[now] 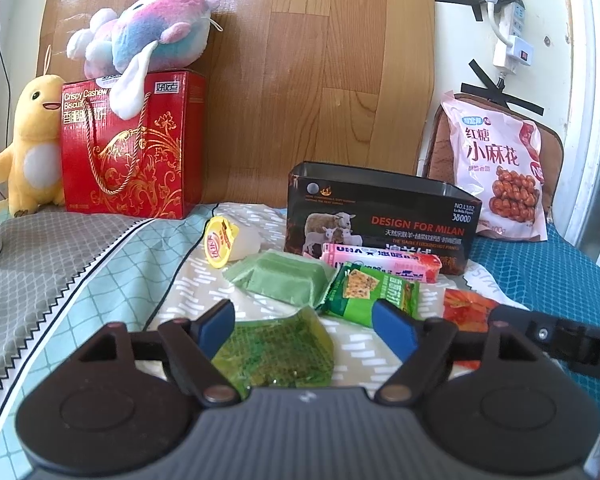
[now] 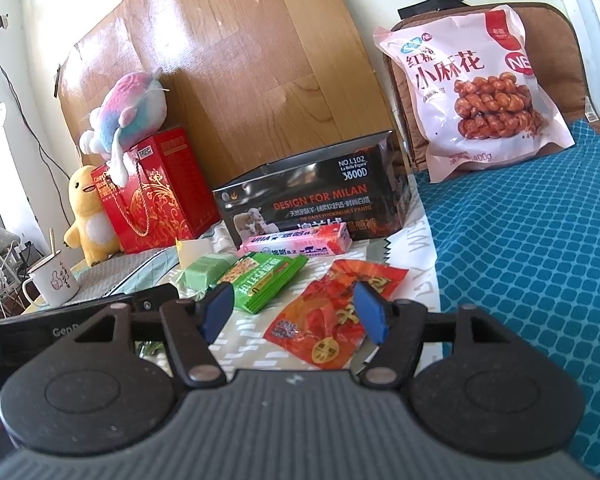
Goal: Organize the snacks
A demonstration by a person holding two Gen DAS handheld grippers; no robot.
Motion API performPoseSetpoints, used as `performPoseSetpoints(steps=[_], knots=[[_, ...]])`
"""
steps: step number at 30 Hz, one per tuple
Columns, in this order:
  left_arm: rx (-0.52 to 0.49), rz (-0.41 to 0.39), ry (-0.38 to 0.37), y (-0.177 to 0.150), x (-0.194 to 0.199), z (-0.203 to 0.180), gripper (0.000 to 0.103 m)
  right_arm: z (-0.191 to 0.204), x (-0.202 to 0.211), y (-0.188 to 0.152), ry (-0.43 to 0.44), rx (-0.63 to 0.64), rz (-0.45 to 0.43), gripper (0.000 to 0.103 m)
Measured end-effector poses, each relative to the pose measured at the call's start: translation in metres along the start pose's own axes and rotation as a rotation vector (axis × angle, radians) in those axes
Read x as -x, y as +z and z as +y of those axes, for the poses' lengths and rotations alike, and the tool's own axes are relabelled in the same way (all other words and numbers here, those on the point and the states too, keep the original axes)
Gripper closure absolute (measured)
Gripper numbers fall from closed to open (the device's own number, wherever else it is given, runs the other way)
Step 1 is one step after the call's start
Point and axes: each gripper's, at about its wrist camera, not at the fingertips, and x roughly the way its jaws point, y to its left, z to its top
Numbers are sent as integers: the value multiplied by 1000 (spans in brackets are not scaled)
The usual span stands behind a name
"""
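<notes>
While both grippers hover jaws apart, empty, left gripper (image 1: 304, 326) over the translucent green-yellow candy packet (image 1: 276, 354), right gripper (image 2: 296, 312) over the red-orange plastic snack pouch (image 2: 332, 312), pickup step seems pending; next: close, lift into the open black metal tin (image 1: 380, 208) behind.

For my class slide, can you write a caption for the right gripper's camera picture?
Open right gripper hovers over an orange snack packet before a black tin.
</notes>
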Motion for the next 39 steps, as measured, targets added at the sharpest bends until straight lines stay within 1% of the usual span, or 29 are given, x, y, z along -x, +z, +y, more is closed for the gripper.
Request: performPoseSetpoints(steps=[8,19,22,24,26,27,29,32,33,34,37,39], knots=[[0,8,-10,0,0,0,24,0,1,0,9,3,-10,30],[13,23,-18,1,-2,2,24,0,1,0,22,9,-9,30],[47,52,-43,2,-4,8,24,-1,-1,0,31,7,7,30],[96,98,-94,7,-8,17,25,-4,-3,2,45,-9,37,30],[149,119,-157,19,-9,29,27,-11,-4,7,65,-41,73,30],[153,114,-176,28,-9,33,27,-15,-4,12,69,-46,87,30],[124,114,-209,52,-13,38,27,-27,-5,26,78,-53,92,31],[73,155,-233,81,-35,37,27,-45,-15,48,94,-97,117,38],[67,167,-242,88,-45,35,28,-51,-23,54,103,-117,137,40],[64,179,-251,93,-56,34,31,-55,-33,59,115,-124,154,44],[60,249,-232,100,-97,26,38,-54,-62,63,87,-76,190,45],[41,294,-204,96,-121,20,40,-52,-77,63,89,-58,216,45]])
